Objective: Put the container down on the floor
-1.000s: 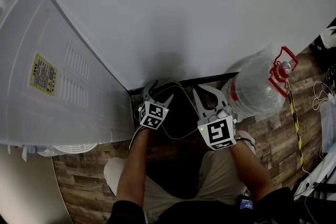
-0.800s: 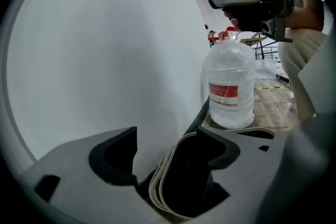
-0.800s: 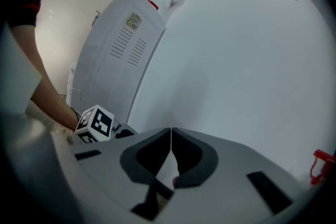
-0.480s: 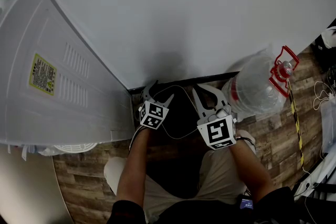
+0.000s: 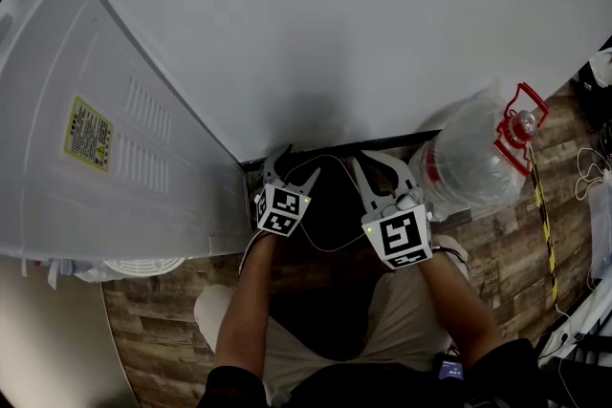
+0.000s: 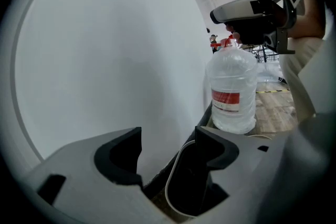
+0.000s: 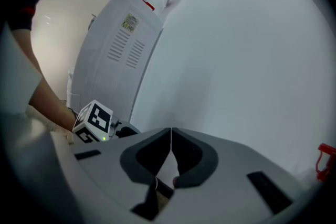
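The container, a big clear water jug (image 5: 469, 158) with a red label and a red handle (image 5: 521, 124), stands upright on the wood floor against the white wall. It also fills the right of the left gripper view as the jug (image 6: 232, 94). My right gripper (image 5: 381, 162) hovers just left of the jug without touching it, its jaws closed tip to tip on nothing (image 7: 171, 131). My left gripper (image 5: 290, 165) is further left near the baseboard, open and empty (image 6: 168, 139).
A tall white appliance (image 5: 105, 139) stands at the left, close to my left gripper. A thin white cable (image 6: 173, 186) loops on the floor beneath the grippers. Yellow-black tape (image 5: 540, 215) and loose cables (image 5: 583, 177) lie on the floor at the right.
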The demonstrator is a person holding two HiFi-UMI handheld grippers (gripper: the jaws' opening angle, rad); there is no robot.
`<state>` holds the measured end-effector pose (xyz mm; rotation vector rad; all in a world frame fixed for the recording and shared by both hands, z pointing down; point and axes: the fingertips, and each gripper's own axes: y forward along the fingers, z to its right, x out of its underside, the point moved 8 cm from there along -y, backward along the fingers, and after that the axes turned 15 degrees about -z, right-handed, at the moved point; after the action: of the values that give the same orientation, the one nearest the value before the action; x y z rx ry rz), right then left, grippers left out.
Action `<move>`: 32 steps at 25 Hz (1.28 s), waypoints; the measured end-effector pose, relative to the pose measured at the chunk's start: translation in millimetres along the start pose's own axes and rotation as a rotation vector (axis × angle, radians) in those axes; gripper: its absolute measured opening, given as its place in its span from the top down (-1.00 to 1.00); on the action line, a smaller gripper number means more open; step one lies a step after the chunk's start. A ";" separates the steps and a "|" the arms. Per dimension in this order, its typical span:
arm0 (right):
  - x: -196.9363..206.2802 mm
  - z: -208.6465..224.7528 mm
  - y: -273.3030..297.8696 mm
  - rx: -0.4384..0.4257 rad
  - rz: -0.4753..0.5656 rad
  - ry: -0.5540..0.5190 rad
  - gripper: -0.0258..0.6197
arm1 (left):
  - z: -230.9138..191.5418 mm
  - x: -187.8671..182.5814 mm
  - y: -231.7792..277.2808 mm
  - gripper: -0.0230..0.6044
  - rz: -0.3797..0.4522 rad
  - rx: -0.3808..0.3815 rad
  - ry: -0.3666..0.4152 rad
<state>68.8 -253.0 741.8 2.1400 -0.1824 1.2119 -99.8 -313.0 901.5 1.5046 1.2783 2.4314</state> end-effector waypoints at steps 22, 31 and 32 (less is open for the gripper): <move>-32.3 2.3 1.0 -0.079 -0.025 0.053 0.83 | -19.4 -62.8 -88.9 0.80 0.155 -0.122 -0.084; -108.2 32.1 -45.2 -0.071 -0.082 0.054 0.83 | -3.2 -144.6 -176.2 0.87 0.194 -0.018 -0.060; -117.8 36.3 -51.1 -0.082 -0.079 0.074 0.83 | -4.8 -157.6 -188.8 0.87 0.201 -0.012 -0.061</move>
<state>50.2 -258.4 609.8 2.0102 -0.1123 1.2149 -91.2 -253.1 663.1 1.7690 1.1518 2.4806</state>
